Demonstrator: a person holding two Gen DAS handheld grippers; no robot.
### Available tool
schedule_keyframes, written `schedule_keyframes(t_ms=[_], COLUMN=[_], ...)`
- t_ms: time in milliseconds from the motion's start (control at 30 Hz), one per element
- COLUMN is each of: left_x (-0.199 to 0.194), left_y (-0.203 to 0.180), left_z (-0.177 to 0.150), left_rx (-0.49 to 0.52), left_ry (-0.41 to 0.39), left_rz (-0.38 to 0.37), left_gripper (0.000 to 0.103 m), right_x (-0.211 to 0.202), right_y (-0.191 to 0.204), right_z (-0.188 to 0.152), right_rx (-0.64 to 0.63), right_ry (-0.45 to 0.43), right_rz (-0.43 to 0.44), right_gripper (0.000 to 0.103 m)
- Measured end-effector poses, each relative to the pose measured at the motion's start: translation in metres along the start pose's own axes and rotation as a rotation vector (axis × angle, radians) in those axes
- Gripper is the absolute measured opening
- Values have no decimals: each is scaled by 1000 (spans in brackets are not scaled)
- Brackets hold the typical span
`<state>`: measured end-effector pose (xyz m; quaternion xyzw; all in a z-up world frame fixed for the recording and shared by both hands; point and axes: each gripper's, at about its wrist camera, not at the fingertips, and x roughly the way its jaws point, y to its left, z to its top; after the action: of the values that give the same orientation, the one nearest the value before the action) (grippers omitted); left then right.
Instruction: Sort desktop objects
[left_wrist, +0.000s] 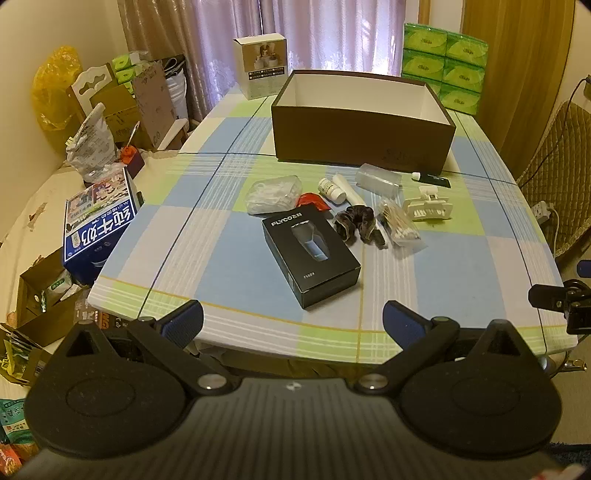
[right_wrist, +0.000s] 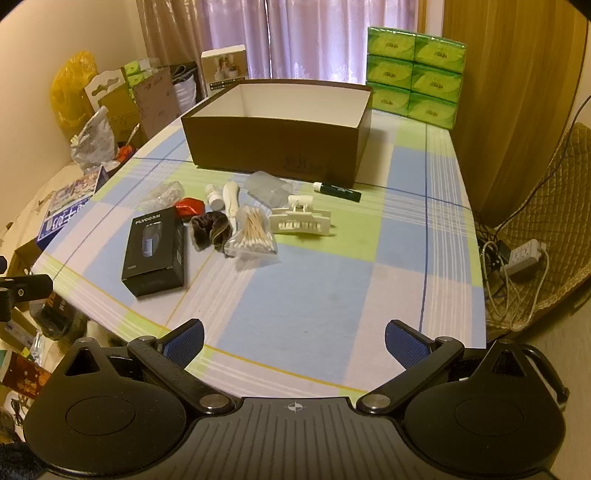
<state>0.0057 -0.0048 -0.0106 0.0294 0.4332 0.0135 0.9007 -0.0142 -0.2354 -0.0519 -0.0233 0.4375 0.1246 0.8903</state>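
Desktop objects (left_wrist: 343, 218) clustered before seemingly empty box (left_wrist: 362, 144); both tools (left_wrist: 291, 321) (right_wrist: 293, 341) wide open, holding nothing.

Open brown box (left_wrist: 364, 138), white inside, empty, sits toward tabletop's far edge. In front, mid-table: black shaver box (left_wrist: 311, 255) flat, nearest the front edge; brown scrunchie (left_wrist: 355, 224) beside it; bag of cotton swabs (left_wrist: 400, 226); cream hair claw (left_wrist: 428, 208); small white bottle (left_wrist: 331, 189); dark tube w/ white cap (left_wrist: 432, 179) by box wall.

brown box (right_wrist: 273, 147), shaver box (right_wrist: 155, 251), hair claw (right_wrist: 301, 221)
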Motion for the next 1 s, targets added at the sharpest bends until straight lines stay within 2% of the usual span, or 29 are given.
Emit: schedule_keyframes(t_ms=[1000], left_x=[22], left_y=[-7], left_z=[5], left_rx=[9], left_ry=[54], left_rz=[-5], left_gripper=[102], right_x=[15], right_y=[-4], right_z=[4], right_rx=[-7], right_ry=[27], right_rz=[9], right_gripper=[101])
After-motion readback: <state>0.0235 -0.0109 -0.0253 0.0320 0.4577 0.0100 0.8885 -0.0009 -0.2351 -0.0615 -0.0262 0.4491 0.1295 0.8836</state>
